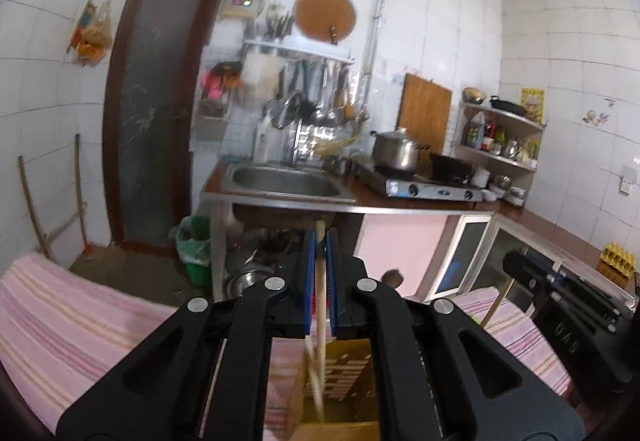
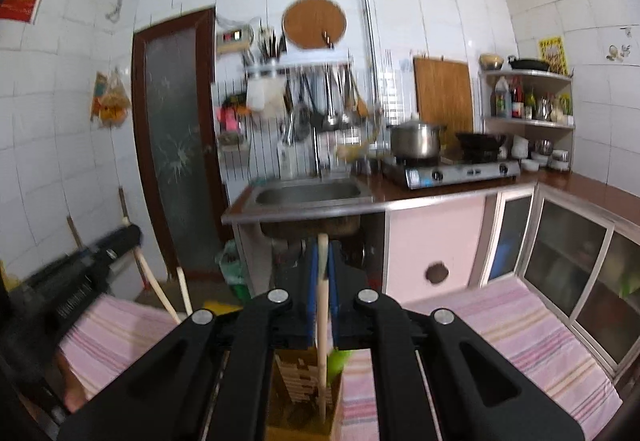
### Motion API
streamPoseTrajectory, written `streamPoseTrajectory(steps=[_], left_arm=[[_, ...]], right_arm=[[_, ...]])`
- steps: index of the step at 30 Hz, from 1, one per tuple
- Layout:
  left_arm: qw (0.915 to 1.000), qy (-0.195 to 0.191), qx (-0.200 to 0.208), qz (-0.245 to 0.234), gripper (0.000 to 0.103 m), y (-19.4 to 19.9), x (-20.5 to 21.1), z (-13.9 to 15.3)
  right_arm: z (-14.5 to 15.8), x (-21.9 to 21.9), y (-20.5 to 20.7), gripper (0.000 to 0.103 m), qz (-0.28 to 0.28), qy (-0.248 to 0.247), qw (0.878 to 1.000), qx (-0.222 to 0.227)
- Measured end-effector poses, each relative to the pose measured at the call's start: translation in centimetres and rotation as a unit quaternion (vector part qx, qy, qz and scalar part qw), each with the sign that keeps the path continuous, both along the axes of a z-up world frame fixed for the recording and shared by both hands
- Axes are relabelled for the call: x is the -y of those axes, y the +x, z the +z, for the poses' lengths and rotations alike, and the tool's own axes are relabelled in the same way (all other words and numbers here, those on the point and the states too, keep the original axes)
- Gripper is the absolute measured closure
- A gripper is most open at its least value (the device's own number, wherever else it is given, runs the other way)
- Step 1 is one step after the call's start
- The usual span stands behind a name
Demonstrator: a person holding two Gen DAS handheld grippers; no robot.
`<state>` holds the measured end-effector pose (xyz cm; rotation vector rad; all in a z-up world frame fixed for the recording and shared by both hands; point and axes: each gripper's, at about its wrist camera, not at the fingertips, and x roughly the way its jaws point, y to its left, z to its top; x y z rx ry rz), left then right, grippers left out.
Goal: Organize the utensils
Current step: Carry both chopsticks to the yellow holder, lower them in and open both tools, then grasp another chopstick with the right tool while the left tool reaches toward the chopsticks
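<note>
Sink [image 1: 286,183] left of stove [image 1: 432,189]; pot [image 1: 396,151] on stove; shelf [image 1: 500,133] right; door [image 1: 156,101] far left.

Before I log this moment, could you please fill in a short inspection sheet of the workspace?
Surface: pink striped cloth covers it.
Job's things: one chopstick in the left tongs, another chopstick in the right tongs; wooden holder stands below on the cloth.
Clutter: green item by the holder, unclear what.
Grippers: both tongs shut on a chopstick.
Cables: nothing seen.
Surroundings: sink, pot on gas stove, hanging utensils, door.
</note>
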<state>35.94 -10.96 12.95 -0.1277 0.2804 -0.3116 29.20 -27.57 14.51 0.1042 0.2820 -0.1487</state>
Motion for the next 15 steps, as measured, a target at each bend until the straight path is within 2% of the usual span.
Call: streamPoseTrajectory(steps=[1, 2, 3, 4, 5, 6, 8, 9, 12, 15], left_arm=[[1.0000, 0.005, -0.002, 0.007, 0.080, -0.3, -0.3, 0.1], [0.9999, 0.008, -0.002, 0.012, 0.054, -0.7, -0.6, 0.3], [0.9997, 0.009, 0.002, 0.020, 0.042, -1.6, -1.0, 0.6], [0.9994, 0.012, 0.010, 0.031, 0.025, -2.6, -1.7, 1.0], [0.9991, 0.016, 0.012, 0.036, 0.018, -3.4, -2.1, 1.2], [0.9989, 0.022, 0.014, 0.040, 0.018, -4.3, -2.6, 1.4], [0.9981, 0.039, 0.007, 0.047, 0.008, -5.8, -3.5, 1.7], [0.9977, 0.046, 0.001, 0.049, 0.006, -6.5, -4.1, 1.7], [0.9964, 0.059, -0.013, 0.060, 0.005, -8.7, -6.2, 1.3], [0.9947, 0.067, -0.043, 0.065, 0.005, -10.5, -8.1, -0.3]], right_arm=[[-0.3, 0.0, -0.1, 0.096, -0.006, -0.009, 1.000, -0.009], [-0.5, 0.0, -0.4, 0.086, -0.010, -0.016, 1.000, -0.014], [-0.4, 0.0, -0.9, 0.056, -0.014, -0.020, 1.000, -0.018], [-0.3, 0.1, -1.4, 0.040, -0.019, -0.022, 0.999, -0.020], [-0.1, 0.3, -2.1, 0.036, -0.024, -0.021, 0.999, -0.018], [0.1, 0.3, -2.7, 0.036, -0.028, -0.022, 0.999, -0.017], [0.5, 0.4, -4.4, 0.035, -0.041, -0.026, 0.998, -0.026], [0.5, 0.5, -5.3, 0.034, -0.047, -0.023, 0.998, -0.034], [0.2, 0.7, -7.5, 0.029, -0.058, -0.017, 0.997, -0.048], [-1.4, 0.5, -9.6, 0.029, -0.065, -0.015, 0.995, -0.073]])
